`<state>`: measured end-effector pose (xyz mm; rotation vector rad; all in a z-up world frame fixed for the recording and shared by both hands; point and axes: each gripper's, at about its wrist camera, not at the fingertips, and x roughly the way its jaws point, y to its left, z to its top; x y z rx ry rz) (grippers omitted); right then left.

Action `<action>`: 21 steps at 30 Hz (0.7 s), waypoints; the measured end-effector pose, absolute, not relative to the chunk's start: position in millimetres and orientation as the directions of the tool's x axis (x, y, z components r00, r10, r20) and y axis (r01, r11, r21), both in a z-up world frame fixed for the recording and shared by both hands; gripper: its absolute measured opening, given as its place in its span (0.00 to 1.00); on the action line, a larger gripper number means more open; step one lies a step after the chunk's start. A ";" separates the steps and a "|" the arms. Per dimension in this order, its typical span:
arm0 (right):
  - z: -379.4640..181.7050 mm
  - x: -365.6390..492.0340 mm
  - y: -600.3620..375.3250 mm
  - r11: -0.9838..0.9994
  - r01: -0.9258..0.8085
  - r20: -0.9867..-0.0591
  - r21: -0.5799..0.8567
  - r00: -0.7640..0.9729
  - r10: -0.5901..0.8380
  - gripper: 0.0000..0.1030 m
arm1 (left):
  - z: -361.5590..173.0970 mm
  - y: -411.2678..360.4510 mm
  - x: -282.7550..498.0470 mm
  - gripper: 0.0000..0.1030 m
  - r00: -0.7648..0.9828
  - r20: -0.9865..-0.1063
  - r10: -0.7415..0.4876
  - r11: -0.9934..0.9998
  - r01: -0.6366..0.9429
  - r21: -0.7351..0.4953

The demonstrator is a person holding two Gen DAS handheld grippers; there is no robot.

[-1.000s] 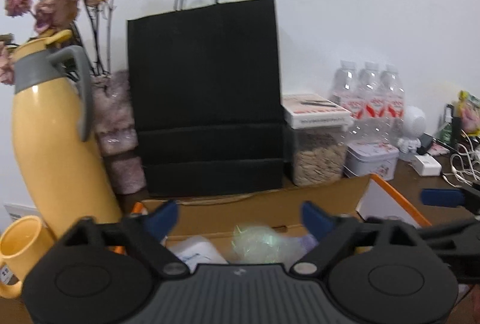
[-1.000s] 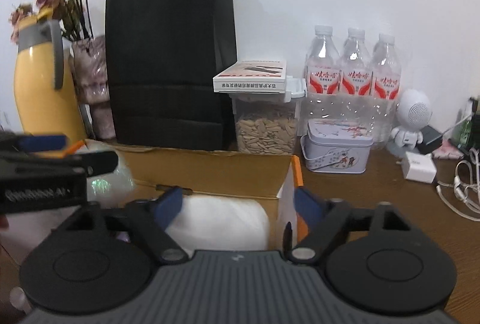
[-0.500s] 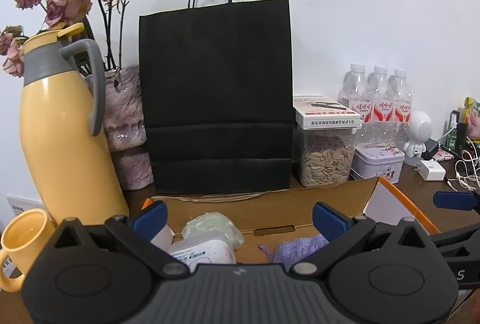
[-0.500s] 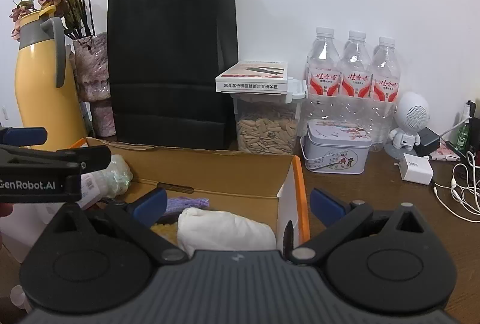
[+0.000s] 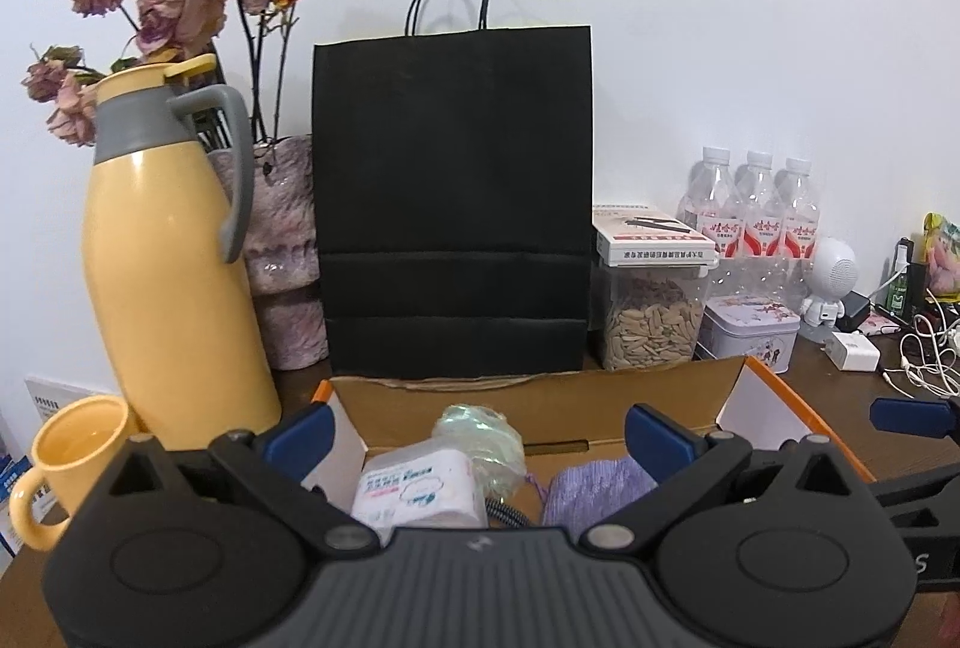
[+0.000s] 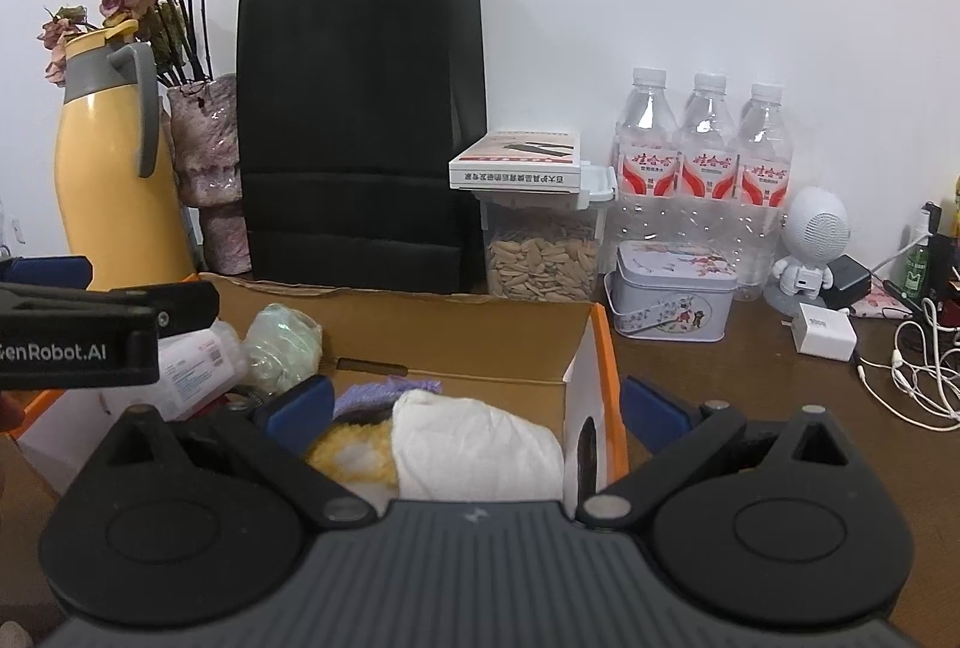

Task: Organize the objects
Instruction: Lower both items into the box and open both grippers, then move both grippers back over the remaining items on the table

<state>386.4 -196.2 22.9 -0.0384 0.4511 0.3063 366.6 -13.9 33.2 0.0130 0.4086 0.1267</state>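
Cardboard box [image 6: 456, 330] with orange edges now holds my white folded cloth [image 6: 474, 456]; my right tongs [image 6: 474, 405] and left tongs [image 5: 477, 426] have drawn back above it, both released, empty.

Back wall: we've got a black paper bag [image 5: 453, 204] standing upright dead centre
Left of it: pink vase [image 5: 282, 252] with dried roses [image 5: 180, 12], then a yellow jug [image 5: 168, 258] with a grey handle
Far left: yellow mug [image 5: 72, 453] just beside the jug
Right of the bag: clear tub of seeds [image 6: 543, 255] with a flat white packet [image 6: 519, 165] on its lid
Further right: we count three water bottles [image 6: 705, 150], a printed tin [image 6: 672, 288] in front
Worktop [image 6: 750, 396] edge: white robot-shaped speaker [image 6: 810, 240], white charger [image 6: 825, 330], tangled white cables [image 6: 918, 366]
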 end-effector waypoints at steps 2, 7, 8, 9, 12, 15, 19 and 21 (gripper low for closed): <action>23.7 378.9 -197.1 0.953 -0.300 -0.433 0.032 0.855 0.284 1.00 | 33.6 -12.9 359.7 1.00 0.909 -0.398 0.125 0.992 -0.122 0.034; 25.0 359.8 -197.8 0.956 -0.292 -0.435 0.024 0.858 0.273 1.00 | 34.8 -10.0 339.9 1.00 0.907 -0.402 0.124 0.992 -0.125 0.024; 25.2 356.3 -198.1 0.957 -0.289 -0.435 0.024 0.859 0.271 1.00 | 35.4 -9.4 335.9 1.00 0.907 -0.402 0.123 0.992 -0.125 0.021; 25.6 352.6 -198.9 0.958 -0.287 -0.435 0.025 0.859 0.269 1.00 | 35.9 -8.9 331.4 1.00 0.907 -0.403 0.122 0.992 -0.126 0.018; 26.6 340.8 -201.0 0.960 -0.280 -0.433 0.032 0.861 0.265 1.00 | 37.8 -8.1 318.4 1.00 0.907 -0.405 0.120 0.992 -0.127 0.010; 26.8 327.6 -202.8 0.961 -0.274 -0.434 0.038 0.862 0.263 1.00 | 39.0 -7.8 305.1 1.00 0.905 -0.407 0.120 0.992 -0.130 0.004; 25.6 310.4 -203.7 0.961 -0.274 -0.438 0.039 0.860 0.263 1.00 | 38.8 -7.5 287.7 1.00 0.902 -0.415 0.118 0.992 -0.127 0.006; 23.7 300.7 -205.0 0.962 -0.271 -0.440 0.041 0.859 0.261 1.00 | 37.7 -5.6 277.8 1.00 0.899 -0.422 0.119 0.992 -0.129 0.005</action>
